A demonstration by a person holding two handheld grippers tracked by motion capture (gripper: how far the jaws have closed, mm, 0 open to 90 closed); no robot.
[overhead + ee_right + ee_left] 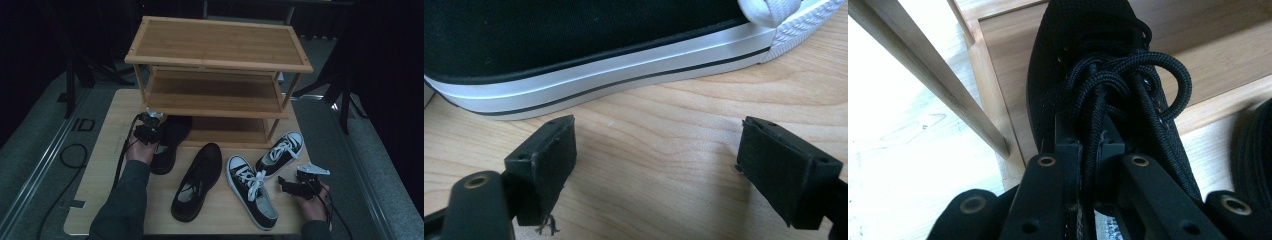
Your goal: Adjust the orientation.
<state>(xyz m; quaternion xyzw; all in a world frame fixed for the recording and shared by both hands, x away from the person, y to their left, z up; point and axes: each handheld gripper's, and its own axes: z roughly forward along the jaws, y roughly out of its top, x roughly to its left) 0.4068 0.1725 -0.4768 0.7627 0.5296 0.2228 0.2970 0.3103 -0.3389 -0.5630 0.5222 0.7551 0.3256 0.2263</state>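
Pinching black shoe (1108, 90), left tongs (1090, 150)

The letters "ID" stand in pale paint on the dark floor (82, 124) to the left of the table. In the left gripper view, a strip of white lettering shows on the left gripper (1089, 150) body between its arms, too cut off and blurred to read. No other text can be read

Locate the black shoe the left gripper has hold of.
High view, left side: the held black shoe lies with its toe on the bottom shelf of the wooden rack, clamped by the left gripper, left of the other black shoe.
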